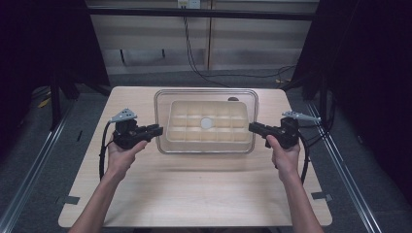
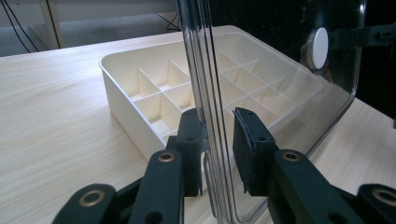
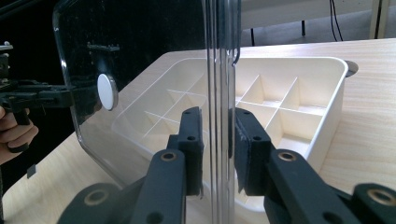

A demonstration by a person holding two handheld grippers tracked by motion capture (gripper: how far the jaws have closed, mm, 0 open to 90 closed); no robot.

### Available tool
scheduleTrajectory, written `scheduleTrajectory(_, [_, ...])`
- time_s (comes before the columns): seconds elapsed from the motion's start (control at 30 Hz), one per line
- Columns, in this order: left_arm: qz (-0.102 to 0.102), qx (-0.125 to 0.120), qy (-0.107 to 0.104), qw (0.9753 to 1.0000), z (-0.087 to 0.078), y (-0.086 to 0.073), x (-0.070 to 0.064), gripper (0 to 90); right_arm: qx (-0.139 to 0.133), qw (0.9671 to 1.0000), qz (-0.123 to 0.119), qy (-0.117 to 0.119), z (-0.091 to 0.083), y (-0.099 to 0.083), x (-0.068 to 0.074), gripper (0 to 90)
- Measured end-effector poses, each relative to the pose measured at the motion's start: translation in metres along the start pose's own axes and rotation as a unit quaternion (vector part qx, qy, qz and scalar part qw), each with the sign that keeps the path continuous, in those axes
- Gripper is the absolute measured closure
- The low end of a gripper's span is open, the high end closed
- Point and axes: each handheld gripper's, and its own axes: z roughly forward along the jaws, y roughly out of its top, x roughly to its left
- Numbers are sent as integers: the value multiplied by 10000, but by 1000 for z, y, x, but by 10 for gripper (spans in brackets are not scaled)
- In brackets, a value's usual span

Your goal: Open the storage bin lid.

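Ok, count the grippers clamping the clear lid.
2. The left gripper straddles the lid at its left edge, the right gripper at its right edge, above the tray. Each gripper view shows the rim between the jaws; whether they are fully pinched is unclear.

- The divided tray (image 1: 208, 127) sits mid-counter (image 1: 194, 184).
- The clear lid (image 1: 206, 93) lies over it.
- The left hand-held gripper (image 1: 156, 130) flanks the lid's left edge, the right hand-held gripper (image 1: 253, 127) its right.

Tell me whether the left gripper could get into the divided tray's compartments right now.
Probably not. The clear lid hangs over the divided tray, and the left gripper straddles the lid's edge with its jaws apart, while the right gripper straddles the opposite edge.
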Motion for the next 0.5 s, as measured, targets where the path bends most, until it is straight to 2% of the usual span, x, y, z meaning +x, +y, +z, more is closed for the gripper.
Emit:
scheduleTrajectory(0.37, [-70, -18, 118, 9999, -4, 1, 2, 728, 27, 9999, -97, 80, 2, 0, 5, 755])
scheduleTrajectory(0.5, [-26, 24, 129, 9999, -5, -1, 0, 728, 41, 9999, -126, 85, 1, 0, 7, 756])
